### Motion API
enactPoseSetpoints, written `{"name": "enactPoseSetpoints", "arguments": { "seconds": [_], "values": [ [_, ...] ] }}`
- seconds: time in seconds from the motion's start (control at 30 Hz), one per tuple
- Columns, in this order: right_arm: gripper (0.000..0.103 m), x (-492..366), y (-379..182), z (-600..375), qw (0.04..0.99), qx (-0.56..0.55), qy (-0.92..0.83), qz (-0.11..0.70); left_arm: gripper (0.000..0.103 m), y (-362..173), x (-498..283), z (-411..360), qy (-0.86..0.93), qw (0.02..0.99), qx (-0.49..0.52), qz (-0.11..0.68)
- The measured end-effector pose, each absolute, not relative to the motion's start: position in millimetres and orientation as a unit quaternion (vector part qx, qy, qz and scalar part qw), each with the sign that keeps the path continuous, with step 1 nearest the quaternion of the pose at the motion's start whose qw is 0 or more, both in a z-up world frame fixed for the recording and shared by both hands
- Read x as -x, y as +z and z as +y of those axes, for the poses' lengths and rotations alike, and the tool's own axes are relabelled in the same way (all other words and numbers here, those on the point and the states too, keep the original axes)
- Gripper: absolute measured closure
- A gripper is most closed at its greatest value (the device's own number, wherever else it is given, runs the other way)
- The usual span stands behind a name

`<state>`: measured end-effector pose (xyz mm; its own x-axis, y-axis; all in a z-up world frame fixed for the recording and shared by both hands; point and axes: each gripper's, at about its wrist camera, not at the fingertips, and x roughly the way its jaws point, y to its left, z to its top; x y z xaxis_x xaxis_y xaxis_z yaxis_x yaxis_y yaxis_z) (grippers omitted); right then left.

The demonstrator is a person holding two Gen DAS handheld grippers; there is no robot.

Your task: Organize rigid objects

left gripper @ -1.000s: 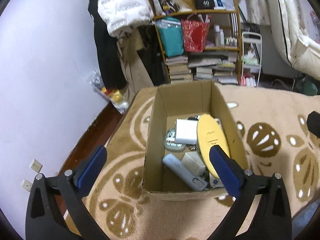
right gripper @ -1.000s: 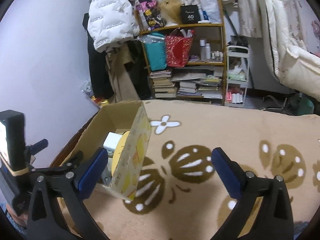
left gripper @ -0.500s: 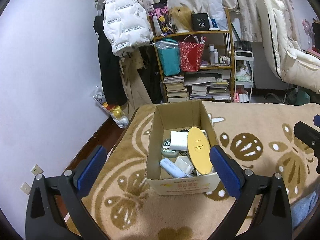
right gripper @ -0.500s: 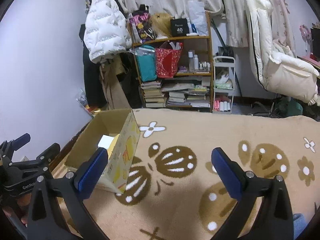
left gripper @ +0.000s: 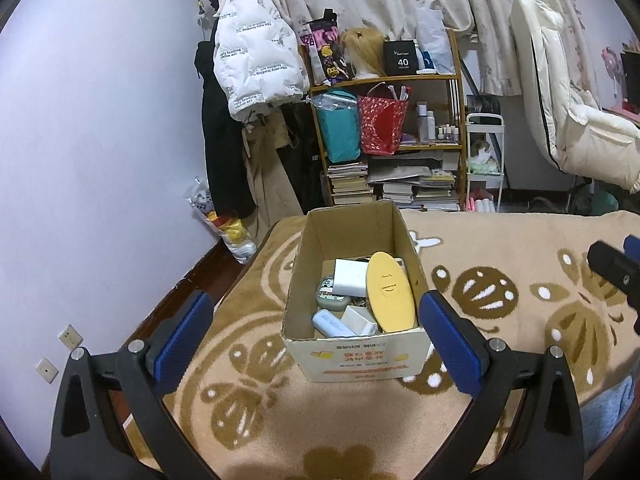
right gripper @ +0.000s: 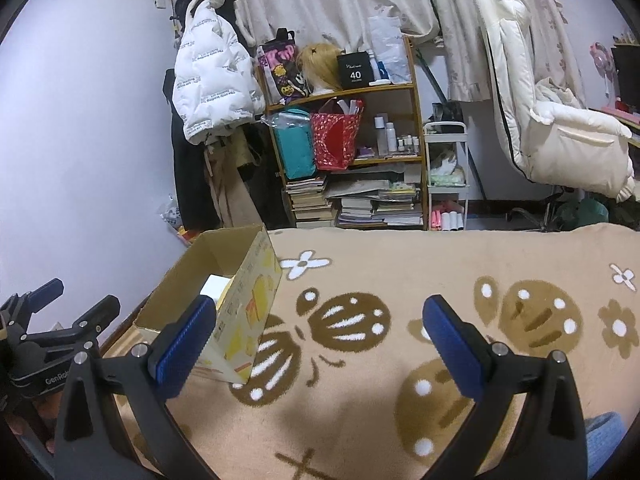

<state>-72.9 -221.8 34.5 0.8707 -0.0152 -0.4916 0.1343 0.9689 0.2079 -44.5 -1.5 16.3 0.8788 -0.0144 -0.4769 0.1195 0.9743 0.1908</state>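
My left tool (left gripper: 312,332) and right tool (right gripper: 320,336) both hang released, jaws spread wide and empty, above the patterned blanket (right gripper: 400,280). The cardboard box (left gripper: 356,356) sits at its left side, already holding the yellow oval case (left gripper: 389,293), a white block (left gripper: 351,278) and other small things. Nothing loose shows on the blanket, so I judge the sorting about finished; next I would only check for strays
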Motion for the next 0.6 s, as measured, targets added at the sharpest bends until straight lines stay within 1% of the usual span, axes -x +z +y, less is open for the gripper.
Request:
{"name": "enactPoseSetpoints", "arguments": {
  "seconds": [0.17, 0.43, 0.6],
  "values": [
    [0.000, 71, 20, -216, 0.955, -0.108, -0.038, 0.274, 0.001, 11, 43, 6, -0.028, 0.966, -0.094, 0.241],
    [0.000, 63, 7, -206, 0.950, -0.096, -0.039, 0.296, 0.001, 4, 39, 14, -0.029, 0.962, -0.081, 0.259],
    [0.000, 61, 1, -204, 0.947, -0.098, -0.036, 0.304, 0.001, 0, 39, 8, -0.037, 0.960, -0.096, 0.261]
  ]
}}
